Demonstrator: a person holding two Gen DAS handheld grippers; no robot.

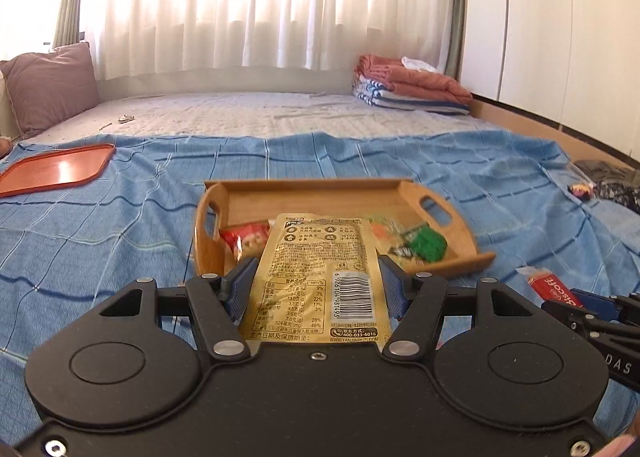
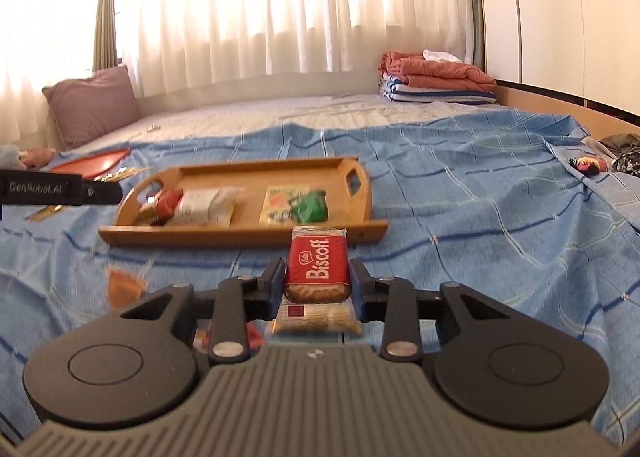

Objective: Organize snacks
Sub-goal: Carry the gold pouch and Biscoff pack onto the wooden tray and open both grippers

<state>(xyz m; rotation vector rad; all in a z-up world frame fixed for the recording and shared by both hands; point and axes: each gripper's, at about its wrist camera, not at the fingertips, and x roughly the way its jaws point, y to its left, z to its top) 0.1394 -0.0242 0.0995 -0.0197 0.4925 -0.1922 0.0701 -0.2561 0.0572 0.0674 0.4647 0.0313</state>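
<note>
Gold foil fills the left wrist view: a flat snack pouch (image 1: 320,277), printed back up, sits between the blue pads of the left gripper (image 1: 318,287), which pinch it by its side edges so it stays level and pointed at the wooden tray (image 1: 420,187) just ahead. That tray already holds a red-and-white packet (image 1: 248,239) and a green wrapped snack (image 1: 428,245), so carrying the pouch over its near rim looks like the plan. The right gripper (image 2: 318,283) has its jaws clamped on a red Biscoff biscuit pack (image 2: 318,265), gripped across its narrow width (a firmer hold than its crinkly ends would give). A second biscuit pack (image 2: 316,317) lies on the blue checked bedspread (image 2: 480,237) directly under it. An orange tray (image 1: 60,169) lies bare, far left, perhaps meant for another kind of snack.
</note>
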